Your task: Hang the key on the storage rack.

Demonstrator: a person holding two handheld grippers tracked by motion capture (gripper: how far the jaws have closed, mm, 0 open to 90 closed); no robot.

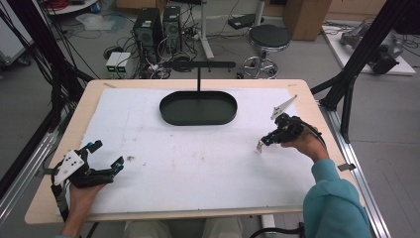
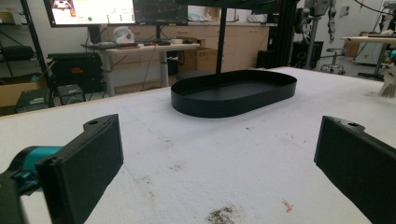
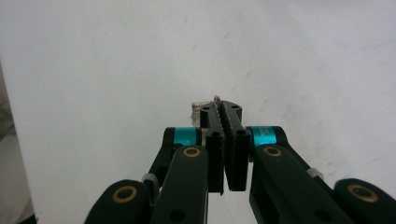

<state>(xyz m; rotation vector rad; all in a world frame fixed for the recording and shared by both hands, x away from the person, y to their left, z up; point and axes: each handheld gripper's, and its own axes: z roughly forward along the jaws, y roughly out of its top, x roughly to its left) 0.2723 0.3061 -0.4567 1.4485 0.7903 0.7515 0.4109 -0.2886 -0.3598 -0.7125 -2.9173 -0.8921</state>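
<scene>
Right of the tray, right gripper clamps a small pale piece, lifted but not yet delivered; left gripper rests, jaws apart.

Black oval tray sits at far-center of white foam mat, w/ a T-shaped post rising from it. Dark smudge on mat near left. Stool & PC towers on floor beyond table.

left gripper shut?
No. In the left gripper view the left gripper has its jaws spread wide, with bare white table cover between them.
</scene>
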